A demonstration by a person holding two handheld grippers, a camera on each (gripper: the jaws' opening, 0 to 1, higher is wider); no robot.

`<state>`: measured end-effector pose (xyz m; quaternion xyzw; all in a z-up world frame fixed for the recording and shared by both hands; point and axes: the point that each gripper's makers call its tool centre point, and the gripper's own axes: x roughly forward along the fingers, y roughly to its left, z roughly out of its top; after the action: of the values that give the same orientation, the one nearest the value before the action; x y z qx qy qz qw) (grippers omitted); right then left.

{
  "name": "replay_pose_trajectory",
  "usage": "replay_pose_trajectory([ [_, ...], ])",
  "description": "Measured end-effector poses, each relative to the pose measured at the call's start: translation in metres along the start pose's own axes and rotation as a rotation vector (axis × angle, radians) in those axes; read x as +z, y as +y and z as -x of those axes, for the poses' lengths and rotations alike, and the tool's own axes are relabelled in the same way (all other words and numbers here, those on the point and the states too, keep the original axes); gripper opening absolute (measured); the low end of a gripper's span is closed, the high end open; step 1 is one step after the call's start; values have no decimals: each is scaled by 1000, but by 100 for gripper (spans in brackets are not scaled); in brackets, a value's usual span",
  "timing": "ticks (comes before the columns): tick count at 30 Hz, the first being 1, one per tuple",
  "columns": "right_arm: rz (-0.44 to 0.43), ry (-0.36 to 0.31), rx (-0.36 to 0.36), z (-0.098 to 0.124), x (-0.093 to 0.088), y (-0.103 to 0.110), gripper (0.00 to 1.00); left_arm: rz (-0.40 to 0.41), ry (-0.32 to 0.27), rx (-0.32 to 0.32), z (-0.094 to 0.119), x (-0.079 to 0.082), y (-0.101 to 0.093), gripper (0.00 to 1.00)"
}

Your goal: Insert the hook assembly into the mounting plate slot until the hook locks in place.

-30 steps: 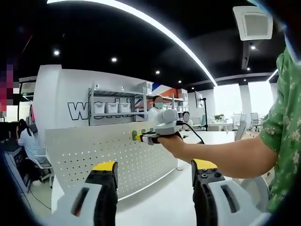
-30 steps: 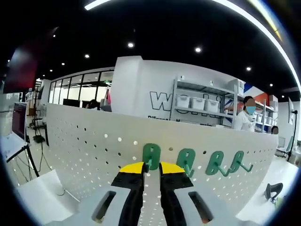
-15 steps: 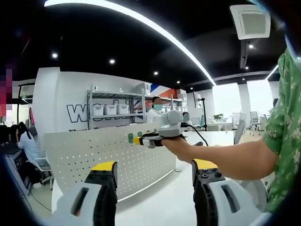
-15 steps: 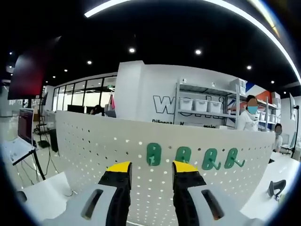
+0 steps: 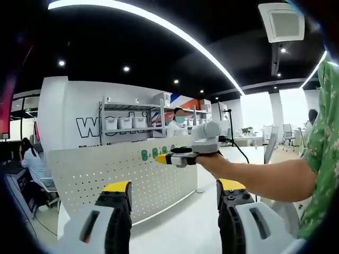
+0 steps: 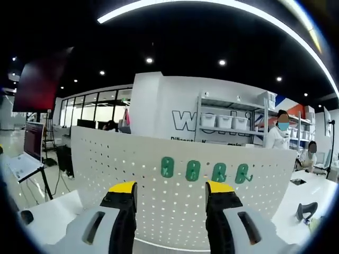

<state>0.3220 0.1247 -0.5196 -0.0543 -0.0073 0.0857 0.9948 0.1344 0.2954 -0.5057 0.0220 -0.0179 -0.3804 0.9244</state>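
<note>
From my right gripper view I see four green hooks (image 6: 204, 171) seated in a row across the upper part of the white perforated mounting plate (image 6: 106, 164), at about twelve o'clock above my right gripper (image 6: 172, 189), whose yellow-tipped jaws stand spread and empty, short of the plate; I judge that fits a hook already seated and let go. In my left gripper view the left gripper (image 5: 174, 188) is likewise parted with nothing between its jaws, held low and clear of the plate, I think so that the hook row at about eleven o'clock stays unblocked.
</note>
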Motion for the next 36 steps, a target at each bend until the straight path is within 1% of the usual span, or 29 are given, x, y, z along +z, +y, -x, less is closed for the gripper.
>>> replay_pose_trajectory([
  [2,-1,4,-4,7,-2,-5,57,0,-1,3,-2,-1,-2,67],
  [5,-7,2,-5,25,-4,-12,59,-5,6,9,-6,-4,-6,67],
  [10,-9,13,-7,51,-12,-26,61,-2,20,6,-19,-10,-18,67],
  [14,-21,8,-19,72,-12,-43,63,-5,16,7,-32,-9,-26,68],
  [16,-25,-1,-23,85,-11,-51,63,-3,15,11,-39,-8,-28,68],
  [19,-25,-1,-23,100,-11,-59,65,-6,13,21,-46,-8,-29,69],
  [22,-28,2,-20,112,-12,-65,67,-11,17,49,-53,-10,-28,70],
  [24,-28,-2,-16,123,-13,-67,69,-7,19,87,-57,-13,-25,71],
  [26,-11,2,-17,133,-16,-67,71,-12,23,150,-57,-17,-17,72],
  [27,-10,9,-14,138,-20,-66,71,-10,15,178,-57,-19,-13,72],
  [29,-10,17,-2,145,-27,-62,74,29,21,210,-57,-26,-9,74],
  [31,-10,40,17,151,-36,-56,75,25,51,227,-58,-35,-6,74],
  [32,-17,51,25,154,-39,-54,76,21,58,232,-58,-38,-6,75],
  [33,-24,53,31,156,-40,-53,77,15,83,245,-58,-45,-5,75],
  [34,-31,50,36,158,-41,-52,78,23,80,246,-59,-47,-4,75],
  [36,-46,50,54,165,-43,-48,81,39,109,251,-59,-57,-3,76],
])
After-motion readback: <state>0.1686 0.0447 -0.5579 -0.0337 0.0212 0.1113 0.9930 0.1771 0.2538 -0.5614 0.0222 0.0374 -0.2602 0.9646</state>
